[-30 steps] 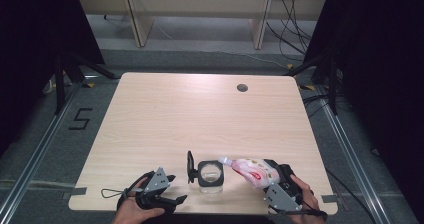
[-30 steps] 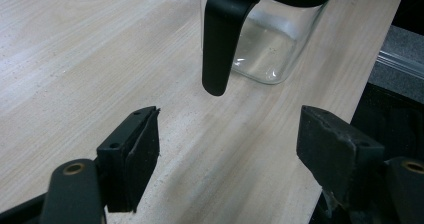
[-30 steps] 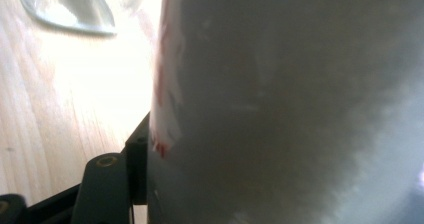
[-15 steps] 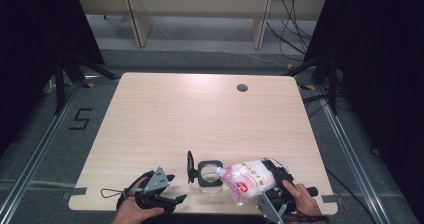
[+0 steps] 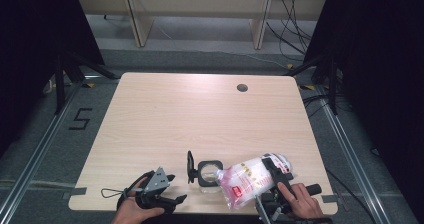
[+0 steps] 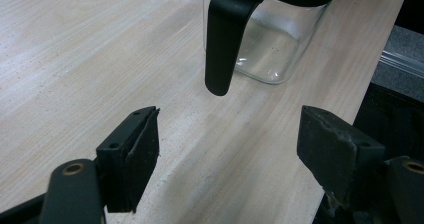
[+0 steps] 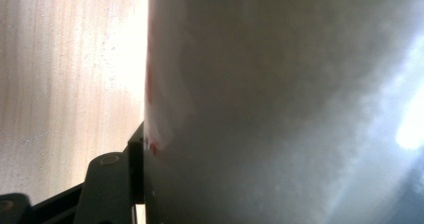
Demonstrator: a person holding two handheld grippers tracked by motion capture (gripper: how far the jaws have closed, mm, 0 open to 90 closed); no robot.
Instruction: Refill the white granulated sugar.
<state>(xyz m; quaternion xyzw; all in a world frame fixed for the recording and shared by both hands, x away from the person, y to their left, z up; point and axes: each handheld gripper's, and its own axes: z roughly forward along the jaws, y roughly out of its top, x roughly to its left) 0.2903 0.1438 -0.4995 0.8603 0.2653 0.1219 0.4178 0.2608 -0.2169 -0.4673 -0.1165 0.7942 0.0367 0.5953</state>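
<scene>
1. Glass jar (image 5: 209, 167) with black rim, upright on the bench close to the front edge, about midway along it; black handle (image 5: 190, 165) on its left side
2. Left gripper (image 5: 172, 200) low at the front edge, left of the jar and just short of it; jaws wide apart, nothing between them, bare wood below in the left gripper view
3. From the left gripper view: handle (image 6: 223, 39) hanging ahead of the jaws, clear glass wall (image 6: 270, 44) behind it, no contact
4. Clear bag (image 5: 250, 181) of white contents with red print, tilted, narrow end at the jar's rim, wide end toward the front right corner
5. Right gripper (image 5: 278, 173) clamped across the bag's wide end; bag (image 7: 280, 104) pressed against the one visible jaw in the right gripper view
6. Round dark hole (image 5: 242, 88) in the bench near the back edge, right of centre
</scene>
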